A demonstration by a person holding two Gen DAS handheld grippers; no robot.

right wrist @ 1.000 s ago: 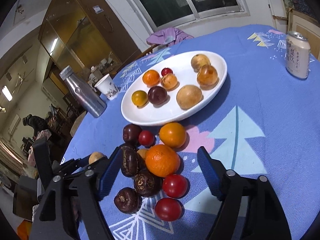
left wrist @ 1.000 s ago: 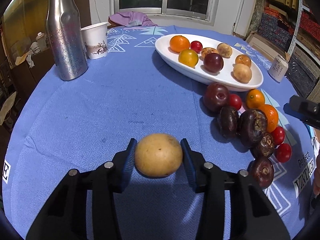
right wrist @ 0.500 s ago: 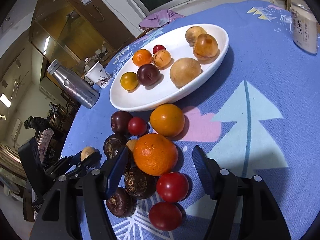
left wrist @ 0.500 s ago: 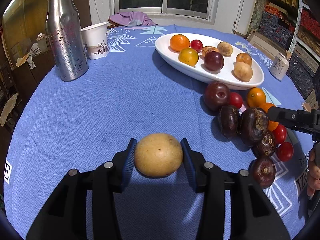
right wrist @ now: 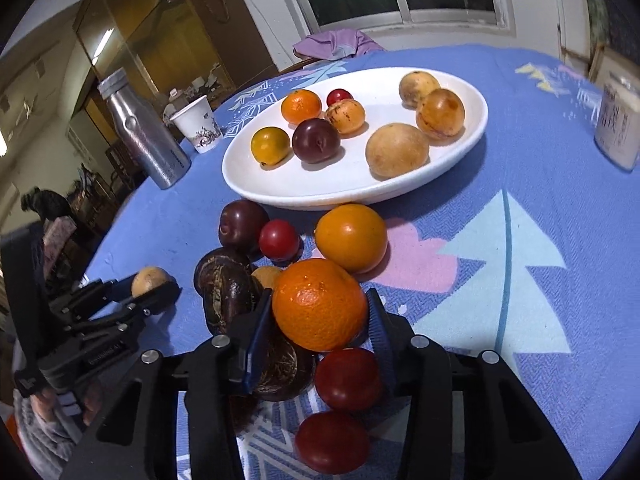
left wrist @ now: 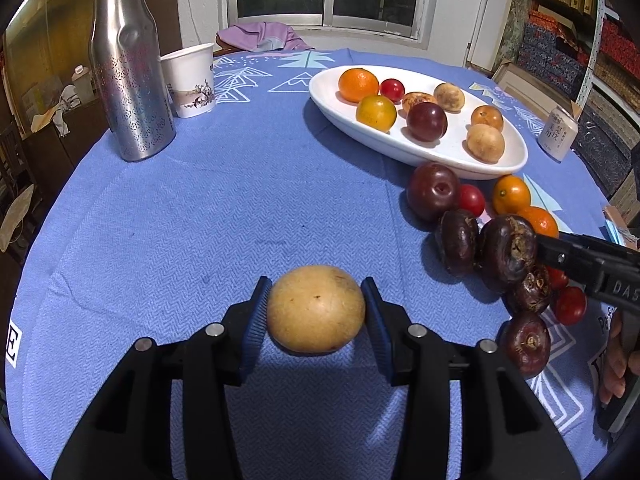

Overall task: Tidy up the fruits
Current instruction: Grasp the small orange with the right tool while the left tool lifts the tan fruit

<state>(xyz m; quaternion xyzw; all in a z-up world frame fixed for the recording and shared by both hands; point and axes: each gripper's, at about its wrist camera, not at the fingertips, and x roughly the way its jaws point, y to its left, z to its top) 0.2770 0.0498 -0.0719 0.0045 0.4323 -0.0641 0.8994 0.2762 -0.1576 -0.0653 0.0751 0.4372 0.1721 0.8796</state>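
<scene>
Blue patterned tablecloth (left wrist: 200,200) is covering the round table. White oval dish (right wrist: 320,184) is sitting toward the far side, carrying eight fruits: two oranges, a plum, a small red one and several tan-to-amber ones. Steel bottle (left wrist: 128,68) and paper cup (left wrist: 192,76) are standing to the dish's left; a can (left wrist: 558,132) is standing to its right.

Loose fruit pile is lying just in front of the dish: plum (right wrist: 242,226), dark wrinkled fruits, red tomatoes, a smooth orange (right wrist: 351,238).

Left gripper (left wrist: 316,312) is clamping the tan round fruit (left wrist: 316,314), both blue pads pressing its sides, fruit raised over its shadow on the cloth.

Right gripper (right wrist: 320,320) is closing its jaws on the rough-skinned orange (right wrist: 320,304) atop the pile; both pads are meeting its sides.
</scene>
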